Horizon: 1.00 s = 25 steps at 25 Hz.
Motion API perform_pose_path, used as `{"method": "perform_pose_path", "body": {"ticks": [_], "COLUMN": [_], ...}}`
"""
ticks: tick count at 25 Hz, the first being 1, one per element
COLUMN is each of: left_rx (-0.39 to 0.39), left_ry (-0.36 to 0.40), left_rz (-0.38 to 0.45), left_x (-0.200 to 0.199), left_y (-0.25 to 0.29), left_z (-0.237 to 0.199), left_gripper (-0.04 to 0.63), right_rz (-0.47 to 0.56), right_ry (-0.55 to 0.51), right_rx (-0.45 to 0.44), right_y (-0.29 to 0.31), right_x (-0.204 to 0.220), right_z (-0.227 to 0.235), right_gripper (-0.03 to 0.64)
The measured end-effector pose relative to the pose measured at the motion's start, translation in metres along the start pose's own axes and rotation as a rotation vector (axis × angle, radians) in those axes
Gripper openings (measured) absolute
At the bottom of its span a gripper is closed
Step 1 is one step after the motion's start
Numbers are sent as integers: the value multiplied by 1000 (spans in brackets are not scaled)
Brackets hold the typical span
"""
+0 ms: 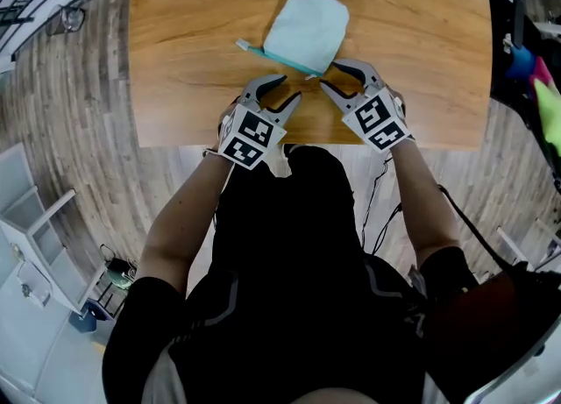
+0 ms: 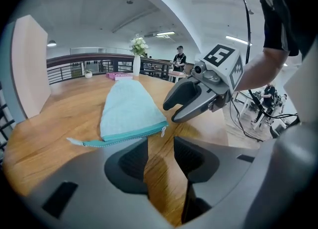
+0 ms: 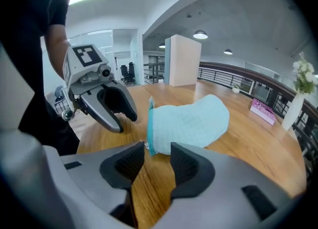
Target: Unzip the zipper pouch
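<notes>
So far nothing is unzipped: my left gripper (image 1: pixel 287 91) and right gripper (image 1: pixel 331 76) hover open and empty at the near edge of the pouch (image 1: pixel 307 30), whose teal zipper (image 1: pixel 280 58) looks fully closed.

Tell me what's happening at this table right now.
A person holds a two-jaw gripper in each hand over a wooden table. A light blue zipper pouch lies there, looking zipped shut, its teal zipper edge facing them. The left gripper and right gripper hover close to that edge, jaws open, gripping nothing; the unzipping has not begun.
</notes>
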<state>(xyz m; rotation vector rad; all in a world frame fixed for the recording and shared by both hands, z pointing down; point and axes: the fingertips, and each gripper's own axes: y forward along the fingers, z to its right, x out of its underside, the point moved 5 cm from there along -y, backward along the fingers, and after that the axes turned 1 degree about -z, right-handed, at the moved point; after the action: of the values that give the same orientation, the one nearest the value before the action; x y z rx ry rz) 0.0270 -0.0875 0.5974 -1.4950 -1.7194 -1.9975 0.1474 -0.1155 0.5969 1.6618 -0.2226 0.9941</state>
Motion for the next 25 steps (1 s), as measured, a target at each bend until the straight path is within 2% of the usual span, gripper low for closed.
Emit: {"method": "perform_pose_path", "body": {"ticks": [3, 7, 18, 25], "left_rx": [6, -1, -9, -2], "left_ry": [-5, -15, -17, -11], "left_rz": [-4, 5, 5, 11], "left_x": [2, 3, 4, 0], "left_y": [0, -1, -2, -8], "left_z": [2, 1, -1, -3], "left_gripper": [175, 175, 175, 156], "right_rz": [-22, -23, -30, -34], "right_ry": [-100, -159, -192, -161], "right_rx": [-1, -19, -88, -132], "right_y": [6, 14, 25, 24], "right_x": [1, 3, 10, 7], "right_z": [-3, -4, -3, -4], "right_gripper": [167, 151, 77, 66]}}
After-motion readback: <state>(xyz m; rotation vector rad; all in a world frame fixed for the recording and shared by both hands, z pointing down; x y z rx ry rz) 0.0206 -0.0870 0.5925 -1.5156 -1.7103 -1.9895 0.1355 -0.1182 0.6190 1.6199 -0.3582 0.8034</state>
